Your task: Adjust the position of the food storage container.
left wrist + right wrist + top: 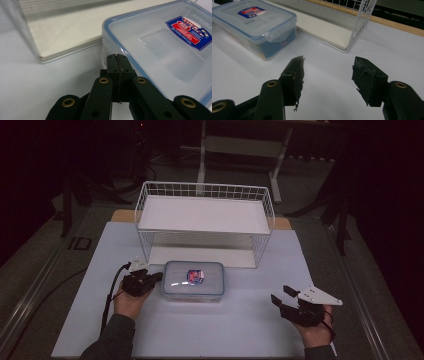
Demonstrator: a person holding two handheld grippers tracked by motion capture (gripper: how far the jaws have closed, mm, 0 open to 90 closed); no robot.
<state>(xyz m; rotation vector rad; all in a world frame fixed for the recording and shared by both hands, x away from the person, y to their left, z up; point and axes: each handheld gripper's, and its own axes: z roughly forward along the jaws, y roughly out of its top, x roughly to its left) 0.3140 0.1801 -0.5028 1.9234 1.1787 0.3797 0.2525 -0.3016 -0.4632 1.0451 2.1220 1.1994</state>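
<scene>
Now the lidded plastic box sits closed before the wire rack; left gripper fingers closed beside it, right gripper fingers open, empty.

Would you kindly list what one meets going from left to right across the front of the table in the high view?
Left gripper, black, jaws shut → clear plastic box with a blue-rimmed lid and a red and blue label → right gripper, black, jaws apart with nothing between them.
</scene>
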